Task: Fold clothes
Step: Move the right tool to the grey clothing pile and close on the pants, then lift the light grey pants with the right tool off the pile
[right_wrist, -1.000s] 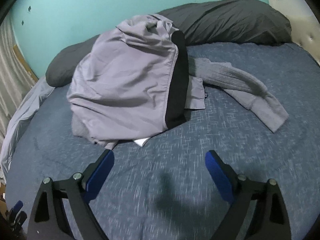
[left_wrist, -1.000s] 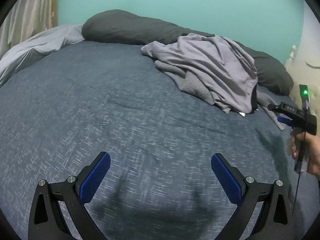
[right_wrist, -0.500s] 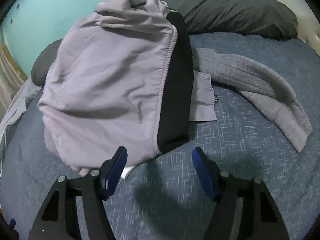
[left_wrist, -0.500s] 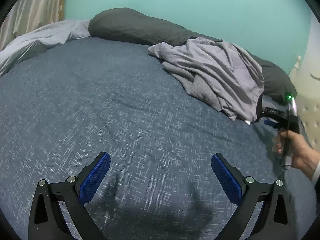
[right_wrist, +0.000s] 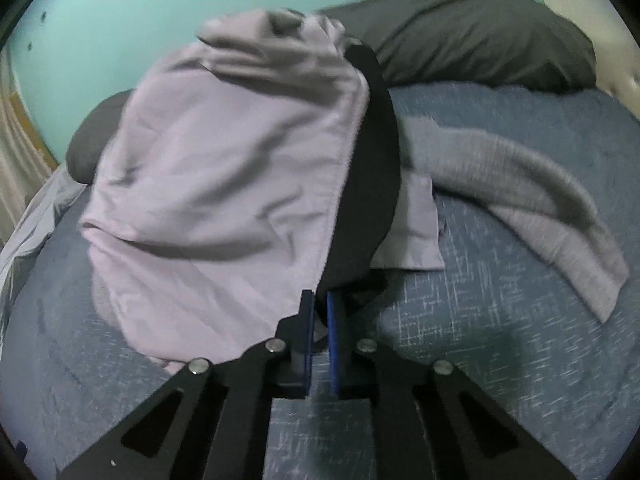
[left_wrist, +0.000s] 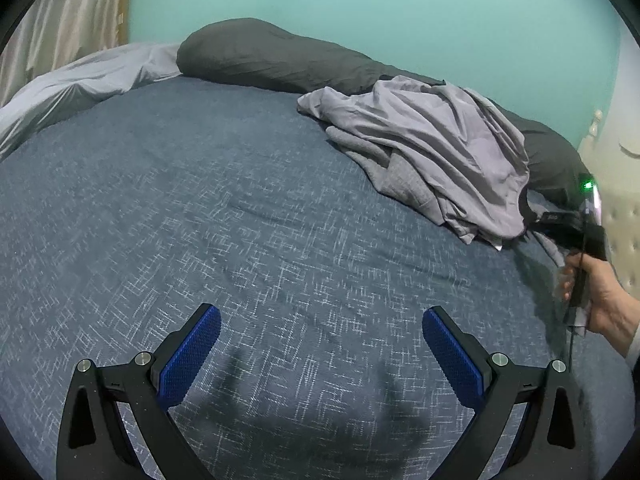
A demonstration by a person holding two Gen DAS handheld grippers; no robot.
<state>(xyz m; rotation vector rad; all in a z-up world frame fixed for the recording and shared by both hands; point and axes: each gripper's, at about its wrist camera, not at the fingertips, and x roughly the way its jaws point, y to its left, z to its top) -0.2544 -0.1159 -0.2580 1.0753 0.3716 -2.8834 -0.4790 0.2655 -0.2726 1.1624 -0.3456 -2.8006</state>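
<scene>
**Right gripper pinches the shorts' hem**

The right gripper [right_wrist: 319,312] is clamped on the lavender shorts [right_wrist: 224,200] at their black edge — heaped against the pillows [right_wrist: 480,40]. The left gripper [left_wrist: 320,344] hangs spread wide, empty, over the blue bedspread [left_wrist: 200,220].

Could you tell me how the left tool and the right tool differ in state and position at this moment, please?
The left tool is open, its pads far apart over bare blue bedspread, holding nothing. The right tool is shut on the lavender garment, at its black-banded edge. The left tool sits well away from the clothes pile; the right tool touches it. Both have blue pads on black frames.
</scene>
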